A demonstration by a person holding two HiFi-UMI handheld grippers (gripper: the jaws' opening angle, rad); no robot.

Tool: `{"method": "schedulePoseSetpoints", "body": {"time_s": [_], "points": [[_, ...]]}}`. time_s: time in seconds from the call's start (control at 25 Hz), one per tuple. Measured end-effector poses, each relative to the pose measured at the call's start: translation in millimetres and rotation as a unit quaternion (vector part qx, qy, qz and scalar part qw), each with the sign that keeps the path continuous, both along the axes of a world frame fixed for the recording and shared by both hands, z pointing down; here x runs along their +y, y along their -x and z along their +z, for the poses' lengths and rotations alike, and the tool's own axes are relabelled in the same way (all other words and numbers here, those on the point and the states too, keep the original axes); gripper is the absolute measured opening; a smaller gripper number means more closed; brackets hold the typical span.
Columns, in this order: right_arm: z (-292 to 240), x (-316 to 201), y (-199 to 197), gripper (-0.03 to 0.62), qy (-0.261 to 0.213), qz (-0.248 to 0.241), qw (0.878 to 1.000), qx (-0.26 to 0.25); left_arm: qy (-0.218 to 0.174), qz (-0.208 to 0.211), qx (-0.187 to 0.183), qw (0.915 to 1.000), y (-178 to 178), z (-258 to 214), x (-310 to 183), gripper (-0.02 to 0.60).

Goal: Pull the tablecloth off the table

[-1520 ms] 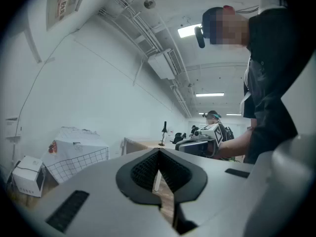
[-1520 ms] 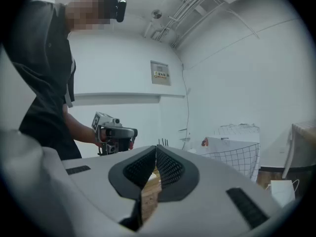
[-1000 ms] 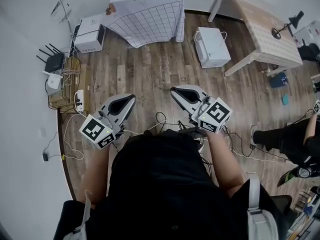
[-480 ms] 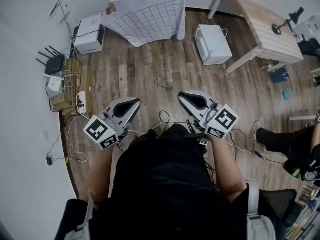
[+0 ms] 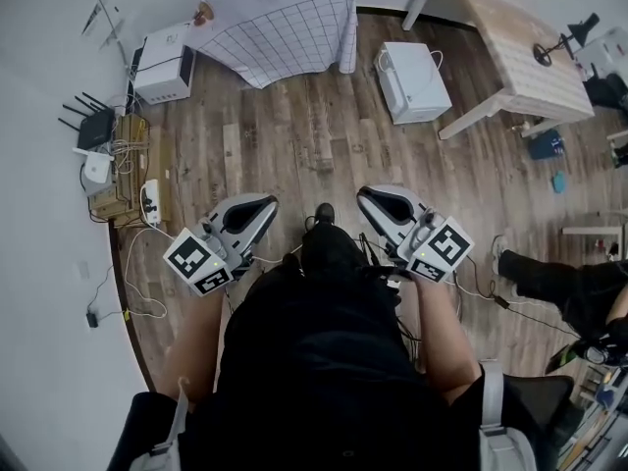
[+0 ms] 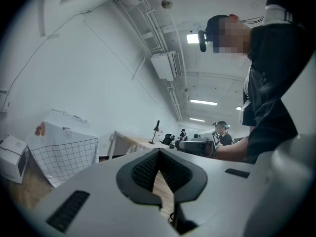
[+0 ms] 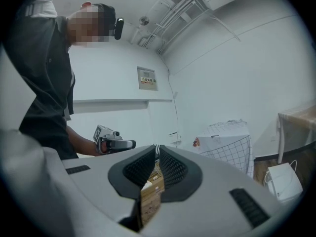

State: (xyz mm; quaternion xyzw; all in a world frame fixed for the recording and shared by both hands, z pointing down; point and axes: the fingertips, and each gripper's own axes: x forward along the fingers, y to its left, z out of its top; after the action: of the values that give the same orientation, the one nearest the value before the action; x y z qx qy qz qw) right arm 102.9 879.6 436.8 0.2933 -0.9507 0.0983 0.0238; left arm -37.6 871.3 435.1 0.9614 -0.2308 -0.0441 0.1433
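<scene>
The white tablecloth (image 5: 280,23) with a thin grid pattern drapes a small table at the far end of the wooden floor, well ahead of both grippers. It also shows as the draped cloth (image 6: 61,149) in the left gripper view and the cloth (image 7: 227,142) in the right gripper view. My left gripper (image 5: 263,204) is held level in front of my body, shut, with nothing between its jaws. My right gripper (image 5: 371,196) is beside it, also shut and empty. The left gripper's tips (image 6: 158,153) and the right gripper's tips (image 7: 158,149) meet in their own views.
A bare wooden table (image 5: 510,37) with a small lamp stands at the back right, a white box (image 5: 412,81) on the floor beside it. Another white box (image 5: 162,62), a router (image 5: 83,130) and cables line the left wall. Another person's legs (image 5: 559,283) are at the right.
Both grippers have shifted a little lower and to the right in the head view. My foot has come into view between them. The jaws stay shut.
</scene>
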Motion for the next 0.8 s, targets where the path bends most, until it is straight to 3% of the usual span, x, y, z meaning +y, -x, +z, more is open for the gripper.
{"method": "schedulePoseSetpoints", "body": {"time_s": [0.2, 0.36, 0.56, 0.8], "points": [[6, -56, 3, 0.021, 0.009, -0.017, 1.0, -0.018, 0.025, -0.012, -0.039, 0.9988, -6, 13, -35, 0.009], [2, -107, 3, 0.021, -0.015, -0.045, 0.999, -0.004, 0.029, -0.008, -0.061, 0.9977, -19, 18, -74, 0.009], [-4, -164, -24, 0.021, -0.028, -0.061, 0.998, 0.008, 0.042, -0.016, -0.08, 0.9958, -44, 17, -126, 0.009], [-30, -221, -65, 0.022, -0.008, -0.082, 0.993, -0.081, 0.047, -0.053, -0.071, 0.995, -67, -19, -185, 0.009]]}}
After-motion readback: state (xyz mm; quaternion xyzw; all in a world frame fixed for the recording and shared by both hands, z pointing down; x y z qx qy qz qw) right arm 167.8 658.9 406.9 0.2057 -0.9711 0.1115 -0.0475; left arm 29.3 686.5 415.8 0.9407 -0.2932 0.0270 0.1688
